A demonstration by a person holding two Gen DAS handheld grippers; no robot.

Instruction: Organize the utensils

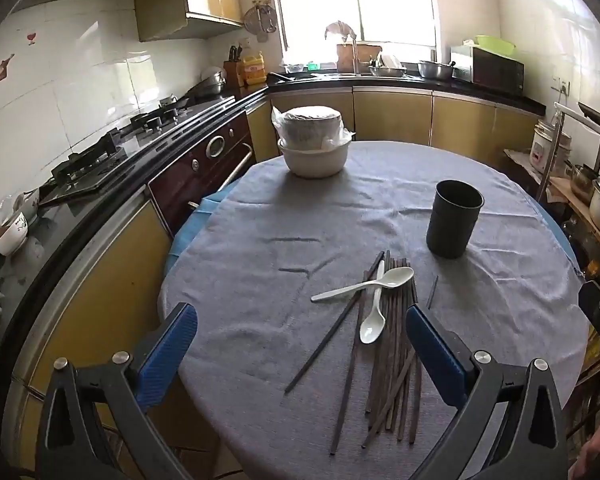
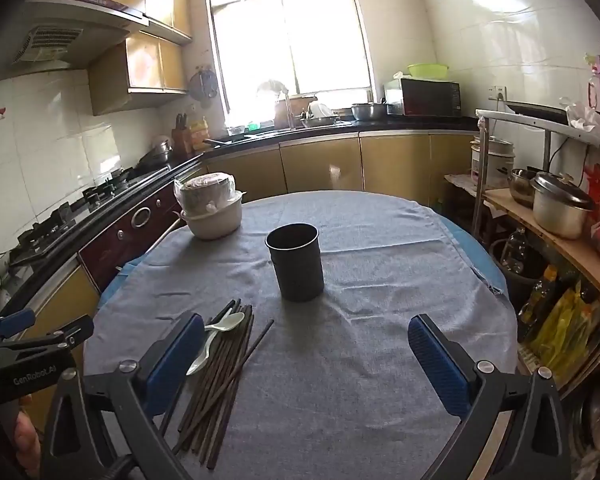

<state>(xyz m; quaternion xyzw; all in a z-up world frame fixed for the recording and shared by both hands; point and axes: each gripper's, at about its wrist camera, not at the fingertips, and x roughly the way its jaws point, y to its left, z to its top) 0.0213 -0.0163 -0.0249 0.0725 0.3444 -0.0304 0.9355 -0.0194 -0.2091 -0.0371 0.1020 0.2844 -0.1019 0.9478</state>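
Observation:
A pile of dark chopsticks [image 1: 392, 356] lies on the grey tablecloth [image 1: 260, 280], with two white spoons [image 1: 364, 286] crossed on top. A dark cylindrical holder [image 1: 454, 220] stands upright behind them, empty as far as I can see. My left gripper [image 1: 300, 332] is open above the near table edge, the pile between its fingers and nearer the right one. My right gripper [image 2: 304, 344] is open and empty, with the chopsticks [image 2: 220, 376] and spoons [image 2: 216, 334] by its left finger and the holder [image 2: 296, 260] ahead.
A white bowl with a plastic-wrapped stack of bowls [image 1: 314, 140] sits at the table's far left. A stove and counter [image 1: 100, 160] run along the left. A shelf with pots [image 2: 560, 208] stands to the right. One stray chopstick [image 1: 432, 292] lies right of the pile.

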